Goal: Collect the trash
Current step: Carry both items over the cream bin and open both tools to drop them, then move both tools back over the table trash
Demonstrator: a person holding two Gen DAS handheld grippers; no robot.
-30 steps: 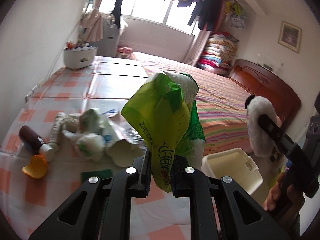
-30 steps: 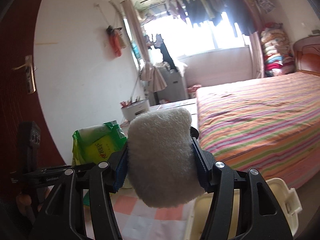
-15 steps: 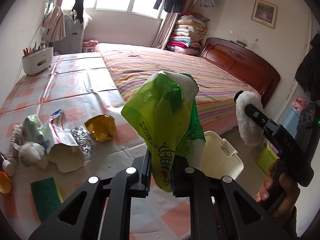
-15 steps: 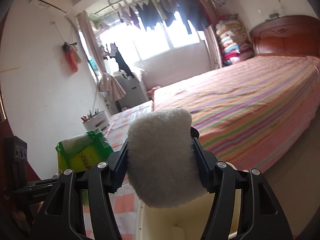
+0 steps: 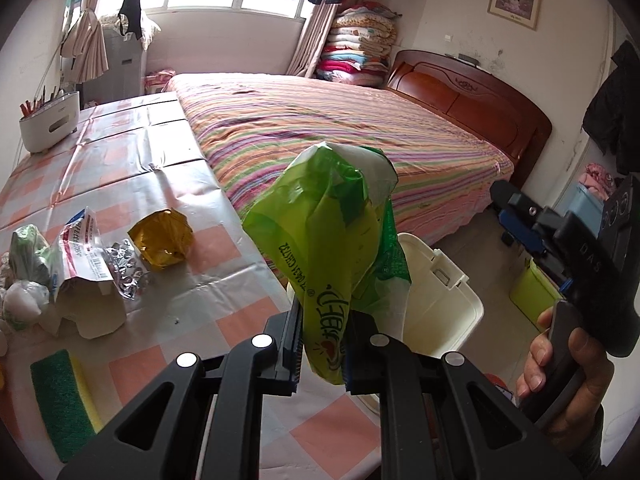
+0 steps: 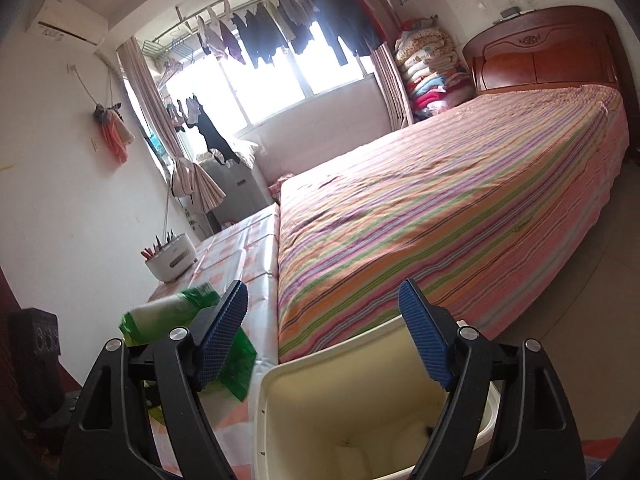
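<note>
In the lower centre of the left wrist view, the left tongs (image 5: 322,354) are clamped on a crumpled green plastic wrapper (image 5: 332,236), held above the checked pink-and-white surface (image 5: 224,248) edge and the cream plastic bin (image 5: 440,304). In the right wrist view, the right tongs (image 6: 328,340) have just been opening; nothing lies between the blue pads (image 6: 222,334) above the bin (image 6: 340,412) at lower centre.

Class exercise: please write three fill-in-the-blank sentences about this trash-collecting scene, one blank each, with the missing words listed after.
1. The left gripper is shut on a crumpled ____ plastic bag.
2. The right gripper hangs over the cream bin with its jaws ____ and nothing between them.
3. A green and yellow sponge lies on the ____ tablecloth.

Missing words: green; open; checked
</note>
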